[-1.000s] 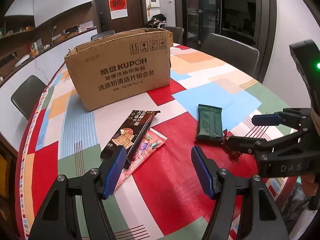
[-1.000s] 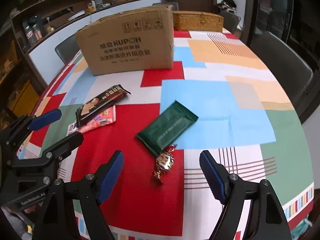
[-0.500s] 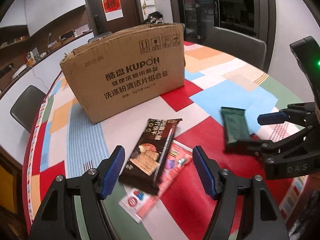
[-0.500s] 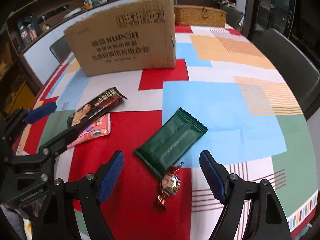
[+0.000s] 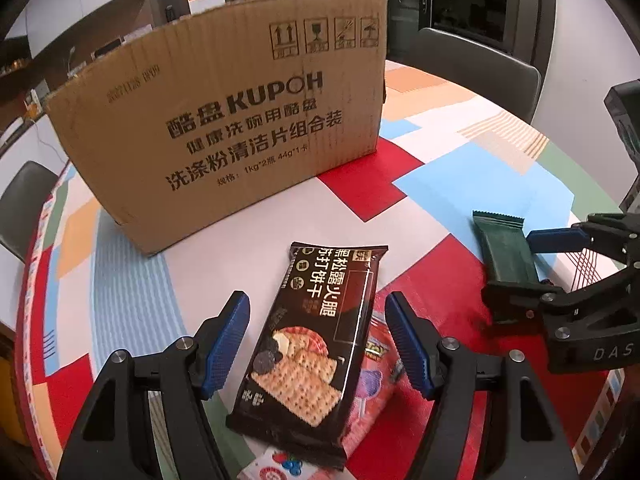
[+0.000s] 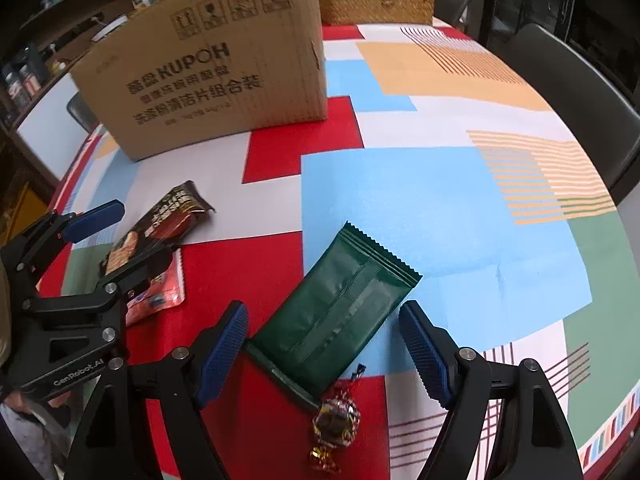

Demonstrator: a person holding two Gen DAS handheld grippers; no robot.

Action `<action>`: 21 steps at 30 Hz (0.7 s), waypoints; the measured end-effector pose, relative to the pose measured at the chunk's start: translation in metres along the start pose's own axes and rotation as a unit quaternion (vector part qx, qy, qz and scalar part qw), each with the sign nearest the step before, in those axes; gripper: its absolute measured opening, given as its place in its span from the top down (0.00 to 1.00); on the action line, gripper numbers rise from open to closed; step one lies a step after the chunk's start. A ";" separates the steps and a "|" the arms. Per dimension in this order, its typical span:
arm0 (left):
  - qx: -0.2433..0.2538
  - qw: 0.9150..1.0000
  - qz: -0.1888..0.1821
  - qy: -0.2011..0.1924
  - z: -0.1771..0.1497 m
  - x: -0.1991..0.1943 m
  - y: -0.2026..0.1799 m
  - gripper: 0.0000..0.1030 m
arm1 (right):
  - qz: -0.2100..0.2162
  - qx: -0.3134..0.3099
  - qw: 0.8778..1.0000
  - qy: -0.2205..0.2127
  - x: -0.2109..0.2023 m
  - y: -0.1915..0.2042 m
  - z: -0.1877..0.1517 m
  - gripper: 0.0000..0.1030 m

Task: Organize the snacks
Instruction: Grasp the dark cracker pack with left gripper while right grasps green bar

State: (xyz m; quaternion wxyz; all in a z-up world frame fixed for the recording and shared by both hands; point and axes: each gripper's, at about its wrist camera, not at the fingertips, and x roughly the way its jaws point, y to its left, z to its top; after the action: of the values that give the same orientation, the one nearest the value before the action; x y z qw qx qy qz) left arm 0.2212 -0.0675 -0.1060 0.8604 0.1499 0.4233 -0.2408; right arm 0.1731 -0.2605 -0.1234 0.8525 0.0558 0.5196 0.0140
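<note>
A dark cracker packet (image 5: 320, 344) (image 6: 160, 228) lies on the table, partly over a pink snack packet (image 5: 372, 392) (image 6: 160, 292). My left gripper (image 5: 318, 340) (image 6: 116, 236) is open, its blue pads on either side of the cracker packet and apart from it. A green wrapper (image 6: 336, 316) (image 5: 506, 252) lies to the right with a foil-wrapped candy (image 6: 334, 424) at its near end. My right gripper (image 6: 324, 356) (image 5: 520, 268) stands open around the green wrapper without pressing on it. A brown cardboard box (image 5: 224, 116) (image 6: 208, 64) stands behind the snacks.
A colourful patchwork cloth covers the round table (image 6: 480, 208). A wicker basket (image 6: 376, 4) sits behind the box. Dark chairs (image 5: 476, 68) (image 6: 576, 84) stand round the far and right edges, another chair (image 5: 24, 204) at the left.
Both grippers have come forward and lower. The cracker packet now lies between the left pads, and the green wrapper between the right pads. Nothing on the table has shifted.
</note>
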 end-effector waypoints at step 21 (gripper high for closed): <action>-0.065 0.997 -0.040 0.032 0.008 0.022 0.020 0.49 | 0.001 -0.019 1.000 -0.018 0.019 0.016 0.025 0.52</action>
State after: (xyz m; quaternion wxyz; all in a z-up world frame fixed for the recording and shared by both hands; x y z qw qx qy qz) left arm 0.2488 -0.0608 -0.1179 0.8441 0.0844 0.4708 -0.2424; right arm 0.2041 -0.2447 -0.1271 0.8625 0.0408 0.5038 0.0238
